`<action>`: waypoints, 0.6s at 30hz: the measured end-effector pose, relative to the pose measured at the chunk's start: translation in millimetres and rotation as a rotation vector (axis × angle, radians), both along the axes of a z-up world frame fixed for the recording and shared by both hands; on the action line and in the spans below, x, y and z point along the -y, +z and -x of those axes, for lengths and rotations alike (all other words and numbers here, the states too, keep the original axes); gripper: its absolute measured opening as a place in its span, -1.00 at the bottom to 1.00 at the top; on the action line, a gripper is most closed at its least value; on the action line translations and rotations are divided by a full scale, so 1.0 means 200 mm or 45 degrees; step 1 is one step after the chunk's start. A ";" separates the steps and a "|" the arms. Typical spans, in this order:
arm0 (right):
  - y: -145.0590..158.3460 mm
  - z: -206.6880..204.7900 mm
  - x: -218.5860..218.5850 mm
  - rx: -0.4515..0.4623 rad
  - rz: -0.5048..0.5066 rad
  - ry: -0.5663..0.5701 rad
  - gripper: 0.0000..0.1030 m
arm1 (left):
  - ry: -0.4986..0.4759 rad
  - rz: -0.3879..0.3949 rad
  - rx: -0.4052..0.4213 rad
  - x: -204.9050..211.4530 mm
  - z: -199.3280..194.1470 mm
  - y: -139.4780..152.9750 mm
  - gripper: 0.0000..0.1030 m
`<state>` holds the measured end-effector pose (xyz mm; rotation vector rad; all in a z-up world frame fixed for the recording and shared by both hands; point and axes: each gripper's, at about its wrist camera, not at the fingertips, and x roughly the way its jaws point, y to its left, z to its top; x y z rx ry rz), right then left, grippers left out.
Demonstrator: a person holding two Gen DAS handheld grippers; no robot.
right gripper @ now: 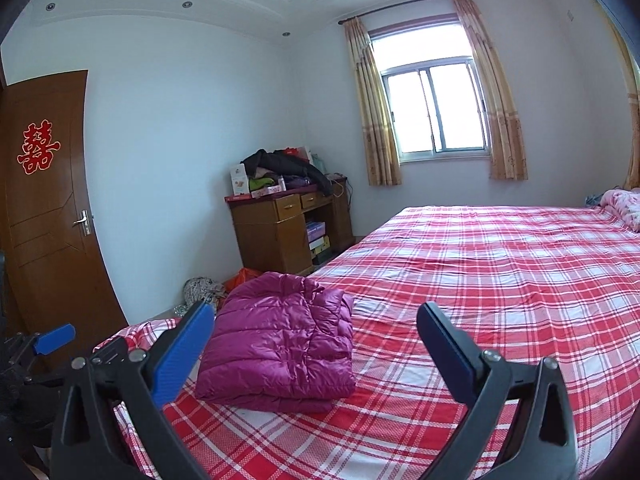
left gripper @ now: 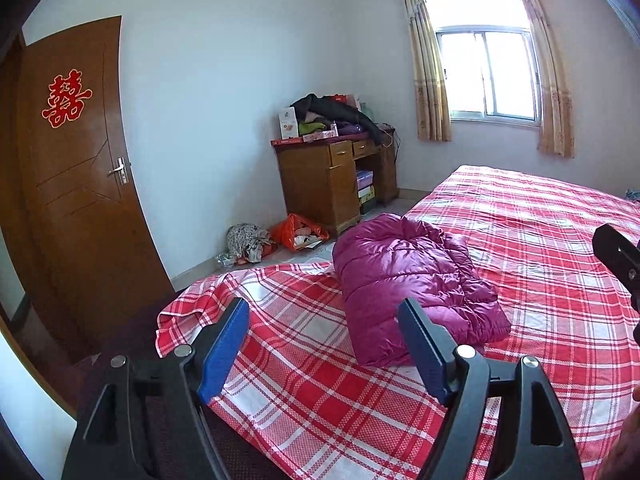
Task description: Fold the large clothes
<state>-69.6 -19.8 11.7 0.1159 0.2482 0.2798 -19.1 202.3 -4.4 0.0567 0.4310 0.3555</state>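
Here, in the left wrist view, the left gripper (left gripper: pixel 324 344) stands wide and empty above the checked sheet (left gripper: pixel 320 400). The purple padded jacket (left gripper: pixel 416 280) lies folded near the bed corner, just ahead. To finish well, leave the bundle undisturbed.

In the right wrist view, the right gripper (right gripper: pixel 316 344) is fully spread, holding nothing. The jacket (right gripper: pixel 280 340) sits squarely; nothing on the sheet (right gripper: pixel 480 280) crowds it. The desk (right gripper: pixel 280 232) stands well apart.

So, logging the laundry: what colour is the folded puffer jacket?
Magenta-purple puffer jacket, clearest in the right wrist view.
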 end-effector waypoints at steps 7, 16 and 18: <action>0.01 0.02 0.00 0.012 0.004 0.005 1.00 | 0.010 0.020 0.004 -0.01 0.00 0.01 0.52; 0.00 0.02 0.00 0.005 -0.001 0.003 1.00 | 0.011 0.016 0.008 0.00 0.01 0.01 0.53; 0.01 0.02 0.01 0.006 -0.005 0.002 1.00 | 0.010 0.019 0.009 0.00 0.01 0.01 0.53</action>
